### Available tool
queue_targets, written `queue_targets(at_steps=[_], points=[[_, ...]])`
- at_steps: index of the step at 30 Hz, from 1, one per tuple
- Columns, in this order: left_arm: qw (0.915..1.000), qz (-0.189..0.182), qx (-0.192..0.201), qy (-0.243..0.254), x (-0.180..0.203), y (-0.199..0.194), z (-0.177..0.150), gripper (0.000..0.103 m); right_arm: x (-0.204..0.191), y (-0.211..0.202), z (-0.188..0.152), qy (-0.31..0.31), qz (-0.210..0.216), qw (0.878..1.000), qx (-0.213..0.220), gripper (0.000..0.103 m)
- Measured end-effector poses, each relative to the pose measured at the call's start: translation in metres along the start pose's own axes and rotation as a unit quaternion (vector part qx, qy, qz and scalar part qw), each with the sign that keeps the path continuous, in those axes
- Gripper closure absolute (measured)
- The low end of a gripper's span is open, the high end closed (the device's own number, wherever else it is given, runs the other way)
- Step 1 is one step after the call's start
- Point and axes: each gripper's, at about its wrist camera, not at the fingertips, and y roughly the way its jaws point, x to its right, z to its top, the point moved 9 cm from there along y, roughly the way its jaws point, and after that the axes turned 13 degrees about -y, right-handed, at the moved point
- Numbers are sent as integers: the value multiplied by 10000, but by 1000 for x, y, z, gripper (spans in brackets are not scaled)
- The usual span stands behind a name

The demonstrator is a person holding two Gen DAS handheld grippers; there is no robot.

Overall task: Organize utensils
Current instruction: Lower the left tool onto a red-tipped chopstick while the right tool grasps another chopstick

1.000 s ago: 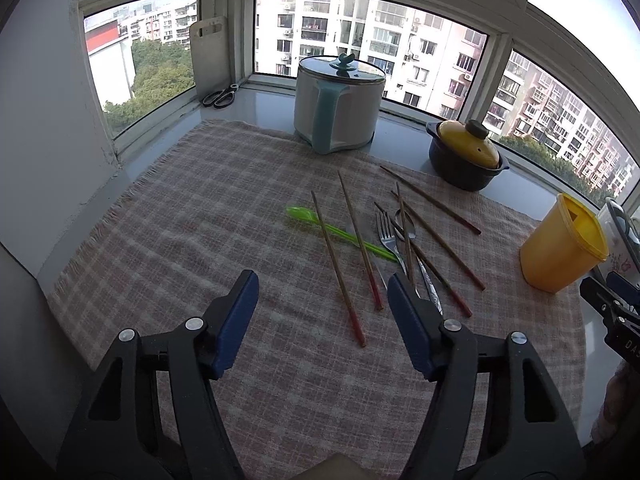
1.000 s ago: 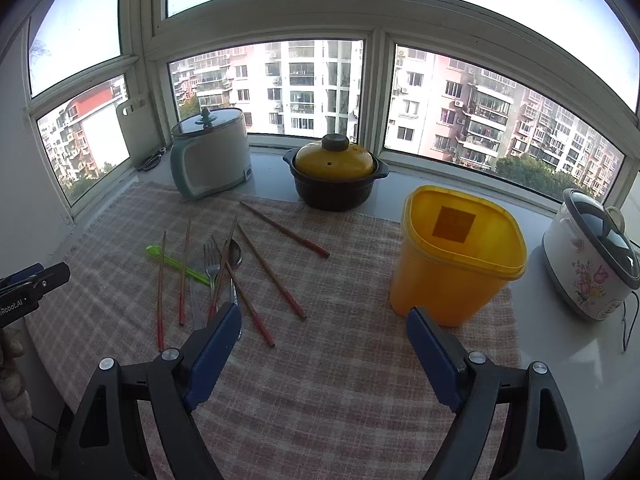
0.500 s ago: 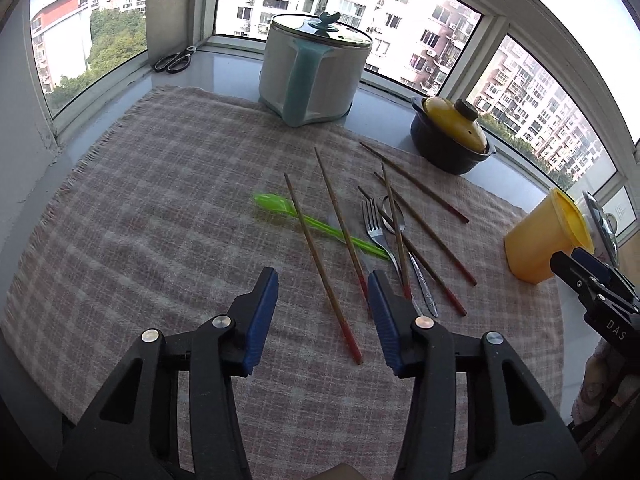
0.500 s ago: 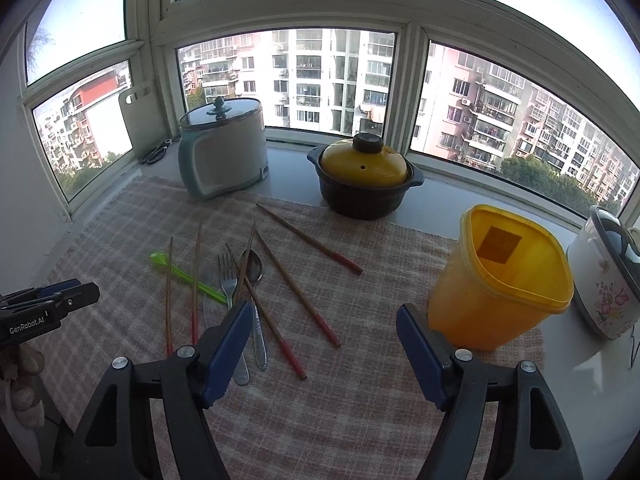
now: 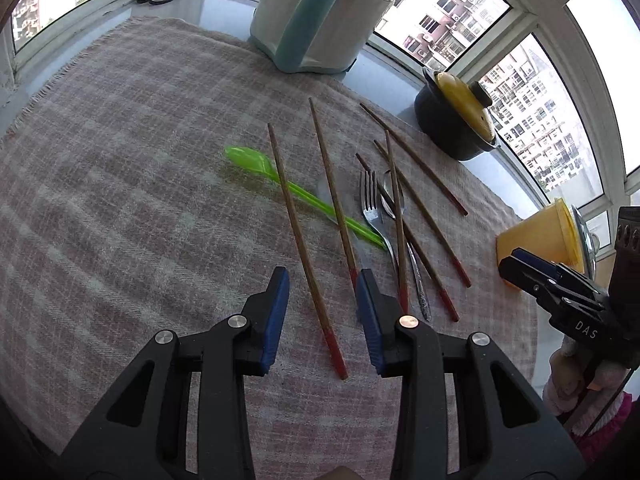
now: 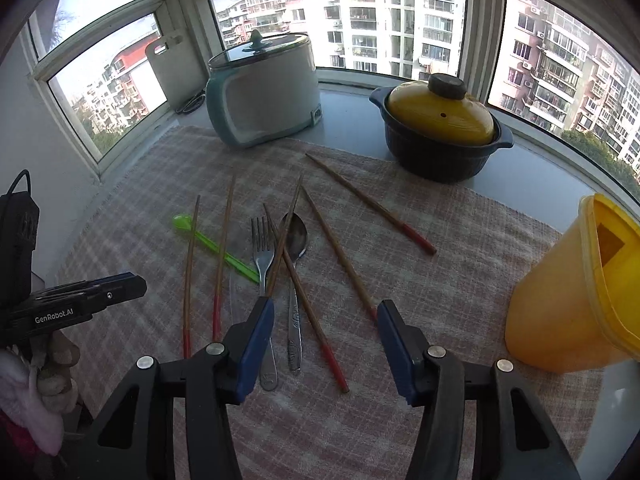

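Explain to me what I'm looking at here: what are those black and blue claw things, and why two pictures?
No robot here: a person holds a pair of hand-operated tongs in each hand, and each carries a wide-angle camera looking along its fingers. One picture is from the left tongs, the other from the right tongs; each also catches the other at its edge. Both are closing but hold nothing yet. On the checked cloth lie wooden chopsticks with red ends, a green plastic spoon, a metal fork and a metal spoon. Behind stand a pale cooker, a dark pot with a yellow lid and a yellow container.
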Motion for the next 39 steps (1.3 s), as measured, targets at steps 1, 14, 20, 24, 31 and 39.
queue_targets(at_steps=[1,14,20,24,31,39], points=[[10000,36,13,-22,0,3,1,68,-1,8,0,-17,153,9998,-93,48],[9985,402,-136,-335,-11,37,11,68,21,72,8,8,693,9938,-864,64],[9971,330,-180,-668,-15,48,21,68,28,92,13,-147,667,9915,-1110,68],[9965,348,-181,-732,-19,51,28,74,27,102,20,-319,655,9897,-1235,69],[9965,373,-253,-701,-18,61,32,74,23,118,31,-564,595,9859,-1458,71],[9962,465,-215,-702,-22,68,35,91,16,139,47,-822,387,9819,-1661,74]])
